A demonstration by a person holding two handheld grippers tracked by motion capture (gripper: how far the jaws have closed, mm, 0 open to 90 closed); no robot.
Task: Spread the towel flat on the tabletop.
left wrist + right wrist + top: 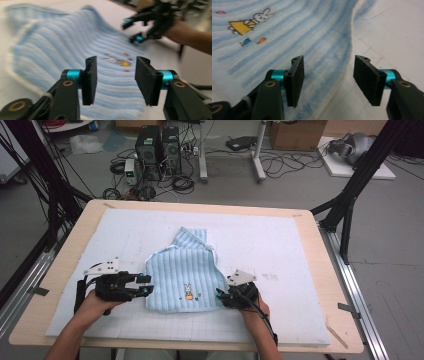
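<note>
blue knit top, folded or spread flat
Folded: the blue knit top shows no sleeves, its sides turned in to a narrow shape on the white mat.

A pale wooden table (62, 265) carries everything here, its light top rounded at the corners. Spread over nearly all of it is a white padded mat (280, 255), faint grid lines running across, wood showing as a border all round. Lying flat on that mat, near the front and about centre, is a light blue ribbed garment (182, 270), a small rabbit picture (188, 291) towards its near edge.
</note>
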